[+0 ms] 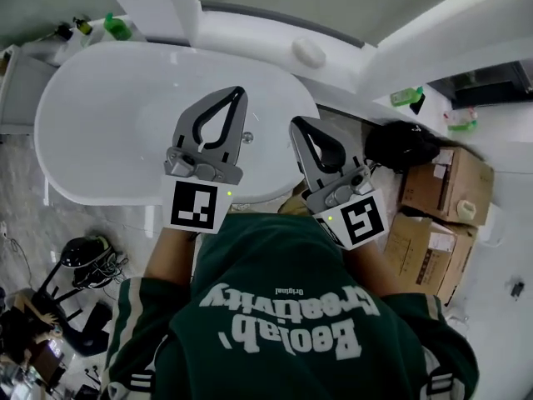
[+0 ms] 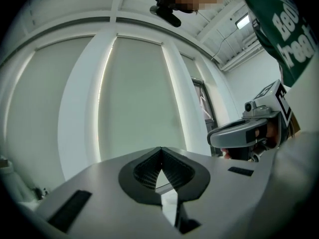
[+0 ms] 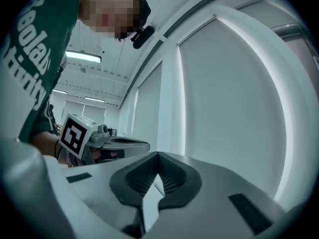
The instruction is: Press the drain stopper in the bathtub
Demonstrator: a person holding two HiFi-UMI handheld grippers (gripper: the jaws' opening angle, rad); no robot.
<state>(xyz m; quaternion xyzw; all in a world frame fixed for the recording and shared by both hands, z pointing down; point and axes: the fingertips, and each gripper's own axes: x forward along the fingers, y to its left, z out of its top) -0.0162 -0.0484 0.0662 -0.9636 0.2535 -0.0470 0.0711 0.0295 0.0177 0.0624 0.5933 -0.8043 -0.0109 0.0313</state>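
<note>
The person stands at the near side of the white bathtub (image 1: 92, 107), seen from above over a green hoodie (image 1: 283, 307); both forearms reach forward from the chest, and each hand, hidden under its marker cube, holds a gripper that points away from the body; the left gripper (image 1: 241, 92) lies over the near right part of the tub basin, its jaws pressed together at the tips so that they form a closed loop with nothing in it; the right gripper (image 1: 296, 122) sits just beside it, angled slightly to the left, its tips over the tub's right rim and likewise pressed together on nothing; the two grippers are near each other but apart; the drain stopper (image 1: 247, 137) shows as a small grey round fitting on the tub's inner surface, just to the right of the left gripper's jaws and left of the right gripper's tips, touched by neither; in the left gripper view the left gripper (image 2: 160, 149) is tipped upward toward tall pale window panels (image 2: 134, 98), its ribbed pads meeting at the tip, with the right gripper (image 2: 213, 135) level beside it; in the right gripper view the right gripper (image 3: 158, 156) is tipped upward in the same way, tips closed; cardboard boxes (image 1: 441, 177) stand on the floor to the right of the tub.
</note>
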